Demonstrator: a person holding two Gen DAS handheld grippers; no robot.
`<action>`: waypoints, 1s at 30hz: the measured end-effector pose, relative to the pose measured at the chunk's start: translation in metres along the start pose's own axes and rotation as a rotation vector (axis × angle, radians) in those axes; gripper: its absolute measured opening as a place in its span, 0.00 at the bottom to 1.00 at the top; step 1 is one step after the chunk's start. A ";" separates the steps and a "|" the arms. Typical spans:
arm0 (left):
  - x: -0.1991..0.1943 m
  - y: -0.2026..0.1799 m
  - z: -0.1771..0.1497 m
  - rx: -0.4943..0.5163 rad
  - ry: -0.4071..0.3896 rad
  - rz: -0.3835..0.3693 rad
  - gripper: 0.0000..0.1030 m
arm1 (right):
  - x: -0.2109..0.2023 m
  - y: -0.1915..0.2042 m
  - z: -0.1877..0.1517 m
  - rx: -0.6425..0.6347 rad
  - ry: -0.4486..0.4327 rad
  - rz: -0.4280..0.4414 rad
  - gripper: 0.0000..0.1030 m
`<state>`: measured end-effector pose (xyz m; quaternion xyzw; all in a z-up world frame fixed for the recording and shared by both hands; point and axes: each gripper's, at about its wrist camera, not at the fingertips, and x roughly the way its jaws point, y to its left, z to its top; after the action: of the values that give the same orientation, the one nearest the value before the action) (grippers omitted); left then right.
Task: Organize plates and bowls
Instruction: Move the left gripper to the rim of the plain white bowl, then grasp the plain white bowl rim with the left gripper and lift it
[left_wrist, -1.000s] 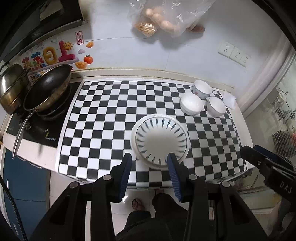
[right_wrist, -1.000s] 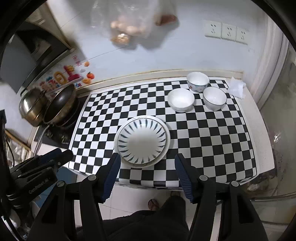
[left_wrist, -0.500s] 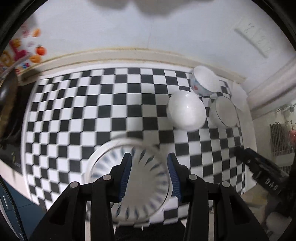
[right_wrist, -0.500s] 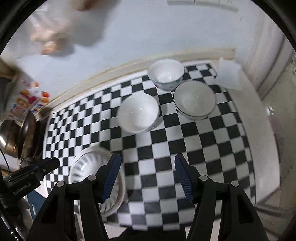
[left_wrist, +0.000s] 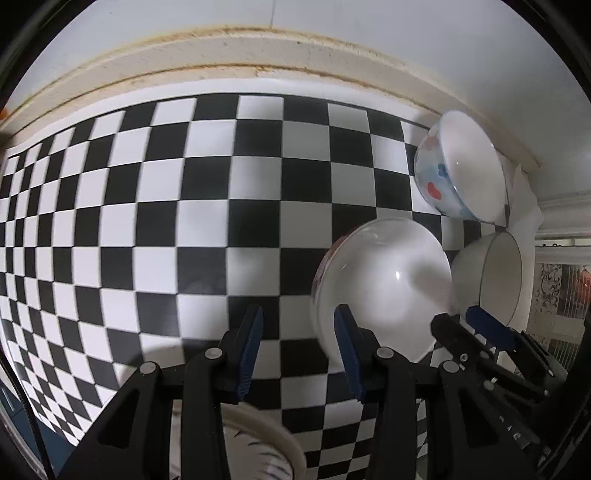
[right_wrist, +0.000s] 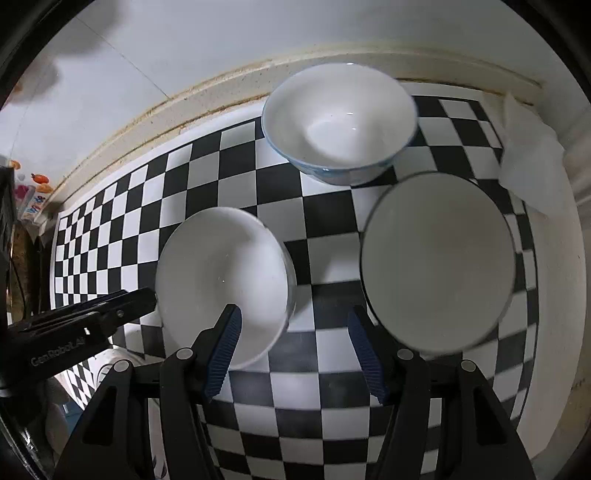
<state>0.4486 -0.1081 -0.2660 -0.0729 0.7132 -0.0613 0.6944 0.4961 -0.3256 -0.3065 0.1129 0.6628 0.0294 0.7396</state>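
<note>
I hold the left claw (left_wrist: 297, 345) part open and empty above the checkered worktop (left_wrist: 184, 206), beside the plain white bowl (left_wrist: 384, 291). My right claw (right_wrist: 293, 343) is closing, nothing between its jaws, over the gap between that bowl and the grey-rimmed bowl (right_wrist: 437, 262); the blue-patterned bowl (right_wrist: 340, 122) sits behind.

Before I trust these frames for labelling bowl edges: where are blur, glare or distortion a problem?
Left wrist view: fisheye bends the checkered mat strongly; the plain white bowl is smeared, with a small glint. Right wrist view: the dark-rimmed bowl has a blurred rim; the blue-patterned bowl is sharper, with small highlights and a soft right edge.
</note>
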 end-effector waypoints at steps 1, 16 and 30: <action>0.004 -0.002 0.003 0.000 0.008 -0.001 0.36 | 0.003 0.000 0.003 -0.003 0.006 0.002 0.59; 0.028 -0.030 0.019 0.083 0.016 0.034 0.19 | 0.046 0.019 0.020 -0.082 0.087 -0.024 0.11; -0.012 -0.050 -0.020 0.112 -0.009 -0.017 0.19 | 0.003 0.014 -0.006 -0.069 0.050 0.017 0.10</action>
<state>0.4294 -0.1549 -0.2447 -0.0403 0.7050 -0.1069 0.7000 0.4924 -0.3105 -0.3067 0.0920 0.6788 0.0615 0.7259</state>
